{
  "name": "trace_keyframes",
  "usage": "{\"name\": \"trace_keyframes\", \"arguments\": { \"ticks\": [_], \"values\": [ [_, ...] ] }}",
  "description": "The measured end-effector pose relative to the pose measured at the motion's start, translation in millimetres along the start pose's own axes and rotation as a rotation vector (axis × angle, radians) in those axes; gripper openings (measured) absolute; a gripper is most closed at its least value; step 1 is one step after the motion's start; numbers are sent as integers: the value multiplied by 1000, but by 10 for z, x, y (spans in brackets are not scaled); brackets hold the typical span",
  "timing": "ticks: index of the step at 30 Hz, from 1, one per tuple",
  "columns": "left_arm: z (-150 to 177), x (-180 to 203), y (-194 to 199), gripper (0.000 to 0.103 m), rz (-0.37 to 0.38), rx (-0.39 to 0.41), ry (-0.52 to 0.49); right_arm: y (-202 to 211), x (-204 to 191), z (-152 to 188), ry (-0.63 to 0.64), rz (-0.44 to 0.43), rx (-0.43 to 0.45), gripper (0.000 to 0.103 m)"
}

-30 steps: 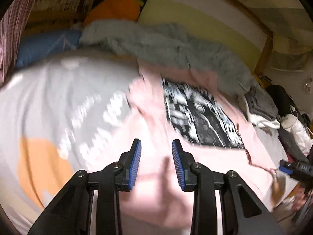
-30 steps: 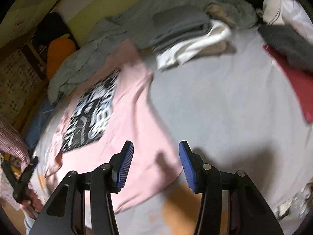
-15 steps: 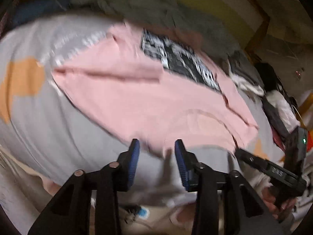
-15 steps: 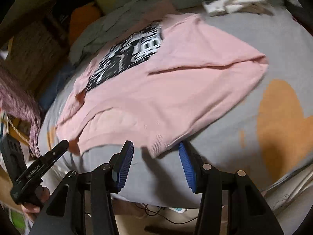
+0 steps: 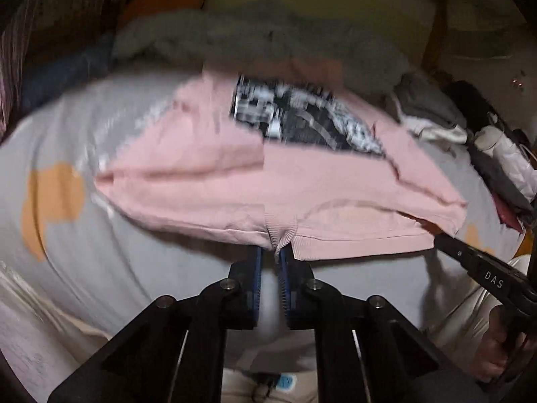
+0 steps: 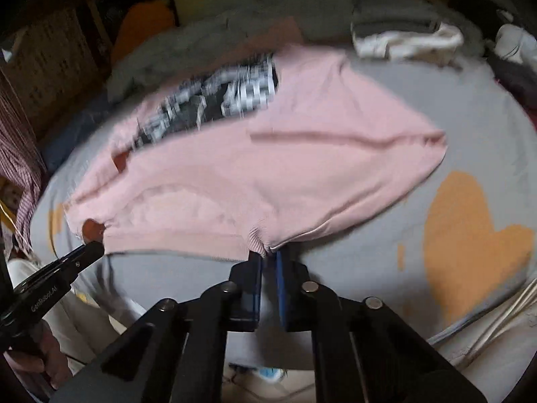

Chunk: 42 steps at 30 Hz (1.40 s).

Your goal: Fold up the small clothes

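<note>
A pink shirt (image 5: pixel 302 184) with a black-and-white print lies spread on the grey bed sheet (image 5: pixel 151 268). My left gripper (image 5: pixel 270 252) is closing on the shirt's near ribbed edge, which bunches between the blue pads. In the right wrist view the same shirt (image 6: pixel 302 168) has its near edge puckered between the pads of my right gripper (image 6: pixel 268 255), whose jaws are also closing. Each gripper shows in the other's view: the right gripper (image 5: pixel 439 240) at the shirt's right corner, the left gripper (image 6: pixel 94 248) at its left corner.
A rumpled grey blanket (image 5: pixel 268 33) and an orange cushion (image 6: pixel 144 23) lie beyond the shirt. Folded grey and white clothes (image 6: pixel 402 33) sit at the far right. The sheet carries an orange heart (image 6: pixel 470 235). The bed's near edge runs just under both grippers.
Both grippers pulled back from above the shirt to its near edge, and their jaws went from wide apart to pinched on the pink fabric.
</note>
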<state>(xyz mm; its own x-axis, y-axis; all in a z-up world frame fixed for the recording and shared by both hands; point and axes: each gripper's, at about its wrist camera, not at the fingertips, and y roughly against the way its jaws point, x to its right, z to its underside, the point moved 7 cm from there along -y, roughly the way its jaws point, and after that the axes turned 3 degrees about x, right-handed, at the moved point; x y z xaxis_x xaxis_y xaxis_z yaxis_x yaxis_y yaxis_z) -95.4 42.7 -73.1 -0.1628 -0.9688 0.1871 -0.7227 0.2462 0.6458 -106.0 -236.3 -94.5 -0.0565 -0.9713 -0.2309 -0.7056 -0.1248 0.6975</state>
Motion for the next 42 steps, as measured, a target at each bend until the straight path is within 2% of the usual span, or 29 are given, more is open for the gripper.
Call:
{"name": "trace_keyframes", "arguments": {
  "ticks": [3, 7, 9, 11, 13, 14, 15, 16, 17, 18, 19, 20, 23, 25, 29, 32, 34, 35, 37, 40, 42],
  "values": [
    [-276, -13, -88, 9, -19, 15, -4, 133, -62, -263, 33, 24, 98, 7],
    [-713, -38, -346, 9, -39, 42, -13, 6, -111, -750, 18, 23, 149, 7],
    [-880, -52, -543, 10, -55, 27, -29, -128, -141, -927, 35, 44, 164, 7],
    [-935, -135, -759, 17, -67, -22, -8, -349, -135, -1083, 38, 18, 157, 7],
    [-915, -275, -866, 35, -95, -72, 48, -543, -69, -1116, 20, 23, 126, 7],
    [-915, -322, -840, 39, -75, -58, 71, -631, 28, -1109, -22, 28, 99, 7],
    [-906, -363, -784, 48, -67, -34, 82, -635, 70, -1095, -50, 13, 90, 8],
    [-888, -411, -722, 57, -78, -17, 83, -585, 153, -1076, -109, -36, 91, 15],
    [-860, -459, -657, 60, -91, -5, 85, -533, 215, -1057, -138, -49, 104, 26],
    [-840, -481, -585, 60, -84, 12, 89, -474, 266, -1046, -153, -50, 116, 34],
    [-826, -500, -518, 60, -72, 32, 92, -402, 309, -1036, -158, -48, 130, 48],
    [-810, -522, -438, 60, -77, 51, 90, -310, 341, -1051, -156, -54, 157, 53],
    [-798, -532, -288, 60, -84, 79, 79, -155, 356, -1117, -125, -34, 205, 53],
    [-795, -485, -258, 68, -75, 60, 74, -131, 315, -1150, -93, -29, 205, 53],
    [-706, -363, -332, 69, -65, 17, 42, -158, 188, -1146, -54, -63, 183, 53],
    [-649, -310, -492, 69, -104, -29, -9, -225, 127, -1127, -62, -82, 157, 53],
    [-615, -356, -622, 69, -223, -63, -40, -262, 44, -1098, -47, -117, 125, 52],
    [-612, -357, -697, 68, -252, -77, -59, -333, -49, -1064, -4, -139, 66, 45],
    [-651, -320, -805, 68, -240, -65, -84, -477, -205, -1006, 82, -152, -2, 35],
    [-772, -304, -992, 68, -272, -67, -136, -761, -304, -1080, 193, -49, -38, 27],
    [-819, -377, -1000, 67, -278, -67, -102, -915, -238, -1174, 173, 0, -35, 27]
  ]
}}
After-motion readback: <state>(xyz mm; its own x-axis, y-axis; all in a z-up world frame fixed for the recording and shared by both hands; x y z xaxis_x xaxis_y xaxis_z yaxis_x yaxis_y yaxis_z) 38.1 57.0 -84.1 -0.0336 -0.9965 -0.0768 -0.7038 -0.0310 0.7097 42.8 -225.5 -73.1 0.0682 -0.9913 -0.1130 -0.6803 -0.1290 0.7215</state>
